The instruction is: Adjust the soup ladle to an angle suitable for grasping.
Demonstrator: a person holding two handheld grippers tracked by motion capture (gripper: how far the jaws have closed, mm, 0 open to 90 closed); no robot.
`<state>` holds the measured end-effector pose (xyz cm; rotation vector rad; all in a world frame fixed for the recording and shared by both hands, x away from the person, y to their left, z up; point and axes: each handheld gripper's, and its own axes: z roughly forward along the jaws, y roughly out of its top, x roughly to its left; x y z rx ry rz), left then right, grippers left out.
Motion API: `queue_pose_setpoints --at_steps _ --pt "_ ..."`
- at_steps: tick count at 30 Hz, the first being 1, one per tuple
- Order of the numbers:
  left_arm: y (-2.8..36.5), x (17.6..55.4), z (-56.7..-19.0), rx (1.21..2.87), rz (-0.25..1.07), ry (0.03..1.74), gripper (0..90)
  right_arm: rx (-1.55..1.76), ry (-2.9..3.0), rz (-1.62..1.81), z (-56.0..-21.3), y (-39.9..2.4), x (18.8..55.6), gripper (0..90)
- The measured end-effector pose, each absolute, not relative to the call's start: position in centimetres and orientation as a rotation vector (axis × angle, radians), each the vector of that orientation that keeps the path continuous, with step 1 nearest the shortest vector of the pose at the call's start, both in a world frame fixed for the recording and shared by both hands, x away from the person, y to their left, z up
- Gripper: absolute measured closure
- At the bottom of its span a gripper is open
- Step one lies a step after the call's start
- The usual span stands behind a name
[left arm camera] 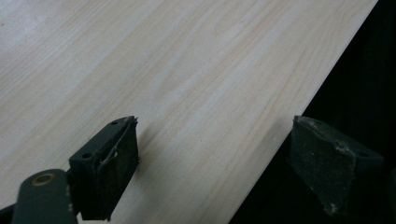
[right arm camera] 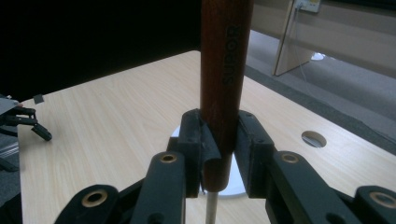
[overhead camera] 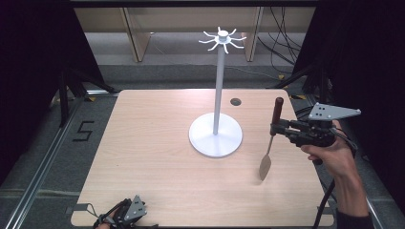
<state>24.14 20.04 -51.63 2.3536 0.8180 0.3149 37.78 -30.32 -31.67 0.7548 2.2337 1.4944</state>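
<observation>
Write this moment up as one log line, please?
right gripper: shut on spatula, brown handle up, blade down, above table | left gripper: open, holding nothing, at near table edge | white hook stand: hooks bare

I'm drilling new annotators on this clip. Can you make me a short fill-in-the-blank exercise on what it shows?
1. The right gripper holds the spatula by its wooden ____.
2. The white stand has hooks at its ____.
3. The left gripper, jaws open, sits at the table's ____ edge.

Missing words: handle; top; near
</observation>
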Motion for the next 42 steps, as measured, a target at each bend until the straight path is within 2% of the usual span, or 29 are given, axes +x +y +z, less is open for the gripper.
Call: queue_pose_setpoints --at_steps 42 --pt "20.3 24.2 -51.3 2.332 0.335 0.818 15.3 0.740 2.099 1.528 -24.8 -24.2 43.2 74.2"
